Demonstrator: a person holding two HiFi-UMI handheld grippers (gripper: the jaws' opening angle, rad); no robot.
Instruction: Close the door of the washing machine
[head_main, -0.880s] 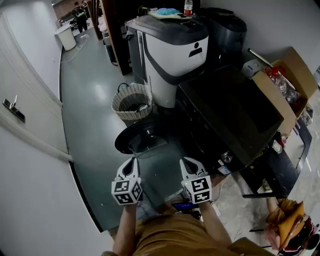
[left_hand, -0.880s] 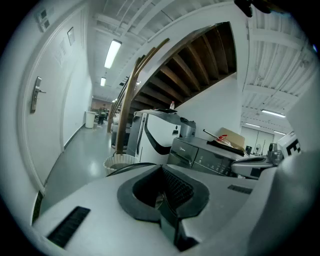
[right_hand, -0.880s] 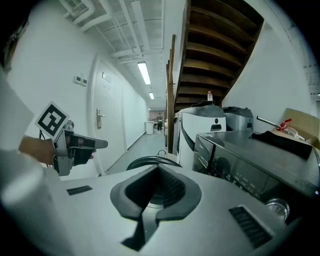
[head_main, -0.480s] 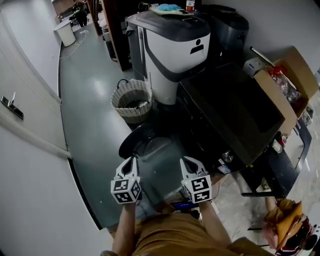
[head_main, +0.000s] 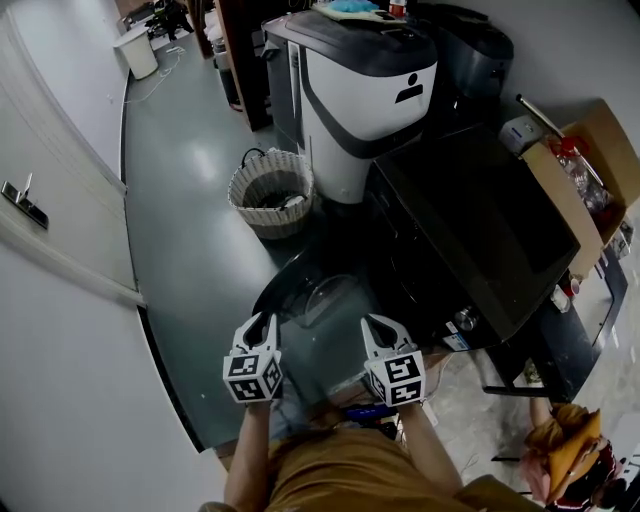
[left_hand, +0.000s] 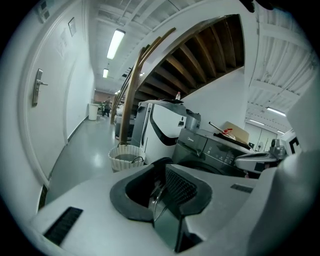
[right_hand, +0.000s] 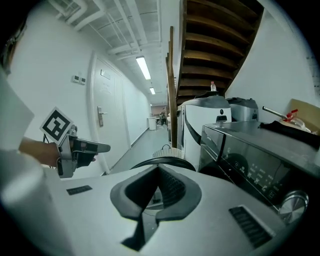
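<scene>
Two tools, left tongs (head_main: 262, 320), right tongs (head_main: 378, 322), one washing machine (head_main: 470, 230), one open door (head_main: 305, 287)

**Both tools level, side by side, nothing gripped**

I hold my left tool (head_main: 260, 322) and my right tool (head_main: 381, 322) out in front of my body at matching height, apart from each other, both pointing forward and slightly downward. The jaws of each tool stand a narrow gap apart and grip nothing. My left forearm (head_main: 250, 450) and right forearm (head_main: 425, 445) run straight back to my torso.
</scene>
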